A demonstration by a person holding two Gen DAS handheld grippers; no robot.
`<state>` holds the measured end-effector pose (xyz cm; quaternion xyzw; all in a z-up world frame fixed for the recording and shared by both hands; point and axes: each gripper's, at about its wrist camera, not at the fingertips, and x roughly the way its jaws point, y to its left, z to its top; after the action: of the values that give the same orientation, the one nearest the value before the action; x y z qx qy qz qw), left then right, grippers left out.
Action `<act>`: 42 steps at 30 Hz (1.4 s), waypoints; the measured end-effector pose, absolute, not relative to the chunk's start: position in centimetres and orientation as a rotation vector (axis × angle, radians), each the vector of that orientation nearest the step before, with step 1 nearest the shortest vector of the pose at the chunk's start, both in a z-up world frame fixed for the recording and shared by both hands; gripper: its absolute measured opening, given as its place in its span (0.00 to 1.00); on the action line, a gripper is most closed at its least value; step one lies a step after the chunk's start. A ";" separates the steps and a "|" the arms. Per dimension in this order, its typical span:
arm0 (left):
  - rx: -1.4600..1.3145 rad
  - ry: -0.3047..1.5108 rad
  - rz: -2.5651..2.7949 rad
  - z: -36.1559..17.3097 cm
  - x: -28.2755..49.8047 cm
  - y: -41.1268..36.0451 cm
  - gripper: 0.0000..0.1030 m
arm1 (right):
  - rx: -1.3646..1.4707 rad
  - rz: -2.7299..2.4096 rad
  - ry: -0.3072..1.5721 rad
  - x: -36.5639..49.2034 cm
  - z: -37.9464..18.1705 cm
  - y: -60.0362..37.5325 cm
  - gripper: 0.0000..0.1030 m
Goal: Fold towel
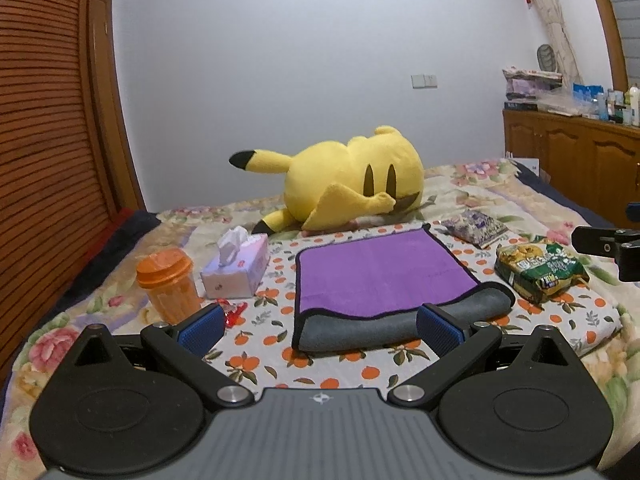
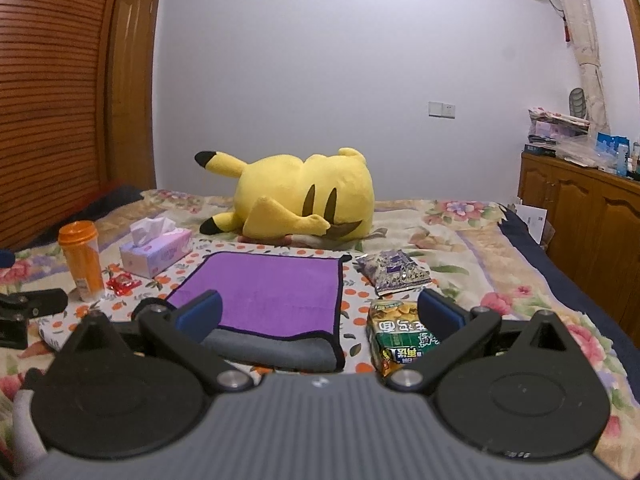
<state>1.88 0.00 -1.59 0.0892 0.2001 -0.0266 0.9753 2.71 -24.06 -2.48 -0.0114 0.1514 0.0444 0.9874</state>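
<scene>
A purple towel (image 1: 372,270) with a grey underside and black trim lies on an orange-print cloth (image 1: 320,364) on the bed. Its near edge is folded over, showing a grey band (image 1: 360,328). It also shows in the right wrist view (image 2: 272,292). My left gripper (image 1: 320,330) is open and empty, just above the near grey edge. My right gripper (image 2: 320,314) is open and empty, hovering at the towel's near right corner. Part of the right gripper (image 1: 608,246) shows at the left view's right edge.
A yellow plush (image 1: 352,178) lies behind the towel. An orange cup (image 1: 170,284), a tissue box (image 1: 236,268) and a red wrapper (image 1: 232,312) sit to the left. A green noodle packet (image 1: 540,270) and a purple snack bag (image 1: 476,226) sit to the right. A wooden cabinet (image 2: 580,216) stands far right.
</scene>
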 end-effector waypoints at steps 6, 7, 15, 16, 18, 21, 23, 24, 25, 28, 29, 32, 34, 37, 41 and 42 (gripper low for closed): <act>0.196 0.458 -0.061 -2.5 3.2 -0.4 1.00 | -0.049 0.099 0.323 3.5 -2.8 -23.6 1.00; 0.198 0.465 -0.063 -2.7 3.5 -0.5 1.00 | -0.052 0.100 0.327 3.6 -2.9 -23.5 1.00; 0.213 0.504 -0.076 -3.5 5.2 -0.8 1.00 | -0.067 0.111 0.351 4.8 -3.3 -23.2 1.00; 0.216 0.507 -0.076 -3.6 5.4 -0.8 1.00 | -0.069 0.112 0.354 5.0 -3.4 -23.2 1.00; 0.218 0.516 -0.075 -3.7 5.9 -0.7 1.00 | -0.073 0.114 0.358 5.3 -3.5 -23.1 1.00; 0.214 0.526 -0.074 -3.9 6.6 -0.6 1.00 | -0.082 0.119 0.366 5.9 -3.7 -23.0 1.00; 0.207 0.532 -0.076 -4.0 7.0 -0.5 1.00 | -0.088 0.123 0.371 6.3 -3.9 -23.0 1.00; 0.205 0.534 -0.076 -4.0 7.3 -0.4 1.00 | -0.090 0.126 0.375 6.5 -3.9 -23.0 1.00; 0.205 0.535 -0.075 -4.1 7.5 -0.4 1.00 | -0.090 0.128 0.378 6.7 -4.0 -23.0 1.00; 0.212 0.535 -0.071 -4.3 8.1 -0.4 1.00 | -0.094 0.137 0.385 7.4 -4.1 -22.9 1.00; 0.213 0.535 -0.072 -4.3 8.4 -0.4 1.00 | -0.097 0.140 0.388 7.6 -4.2 -22.9 1.00; 0.212 0.539 -0.075 -4.4 9.1 -0.4 1.00 | -0.102 0.150 0.396 8.1 -4.3 -22.8 1.00; 0.207 0.543 -0.077 -4.5 9.6 -0.3 1.00 | -0.103 0.157 0.401 8.6 -4.3 -22.8 1.00; 0.197 0.548 -0.085 -4.6 10.3 -0.2 1.00 | -0.101 0.168 0.411 9.3 -4.4 -22.8 1.00; 0.192 0.562 -0.088 -4.9 11.1 -0.1 1.00 | -0.102 0.192 0.430 10.1 -4.5 -22.7 1.00; 0.193 0.564 -0.090 -5.0 11.3 0.1 1.00 | -0.104 0.200 0.431 10.3 -4.5 -22.6 1.00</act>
<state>11.34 0.06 -5.00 0.0951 0.2779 -0.0442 0.9549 10.31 -22.65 -4.54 -0.0515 0.2135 0.0988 0.9706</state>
